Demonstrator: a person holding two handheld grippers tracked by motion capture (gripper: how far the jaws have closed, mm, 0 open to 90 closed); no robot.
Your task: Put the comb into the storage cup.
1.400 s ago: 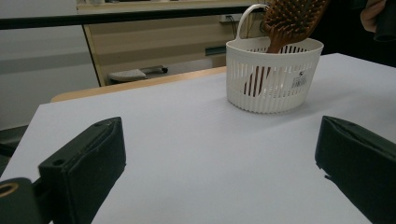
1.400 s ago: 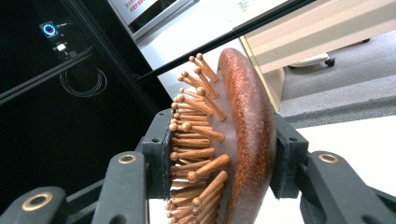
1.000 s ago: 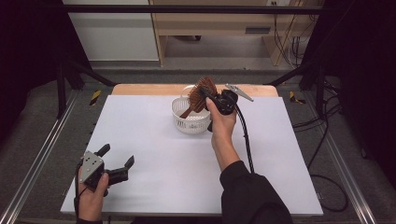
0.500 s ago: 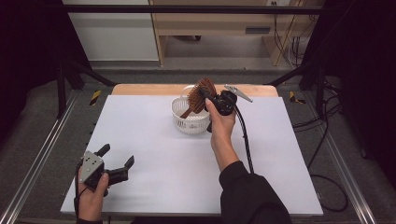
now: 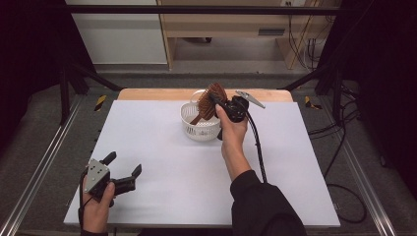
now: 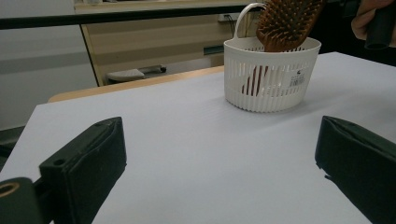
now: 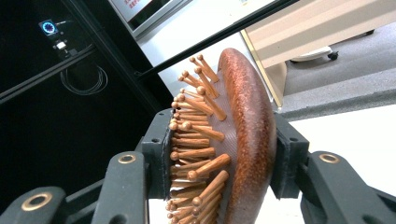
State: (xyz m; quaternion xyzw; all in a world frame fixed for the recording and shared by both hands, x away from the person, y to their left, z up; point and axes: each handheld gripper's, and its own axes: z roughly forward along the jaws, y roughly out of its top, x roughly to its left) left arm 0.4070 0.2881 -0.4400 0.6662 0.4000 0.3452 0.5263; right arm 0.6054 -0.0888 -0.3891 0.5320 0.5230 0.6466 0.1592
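From above, the right gripper (image 5: 219, 101) pinches a wooden hairbrush (image 5: 209, 102) standing handle-down in the white basket (image 5: 196, 129) near the tabletop's far edge. The left gripper (image 5: 121, 169), jaws spread, holds nothing near the front-left corner. The left gripper view has the brush head (image 6: 286, 22) above the basket rim (image 6: 272, 49). In the right gripper view the jaws clamp bristles (image 7: 196, 140) and back; a snagged handle could likely tip the light basket.

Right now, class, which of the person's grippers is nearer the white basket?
Right. The right gripper holds the hairbrush directly over the basket; the left gripper rests open near the table's front left corner, well away.
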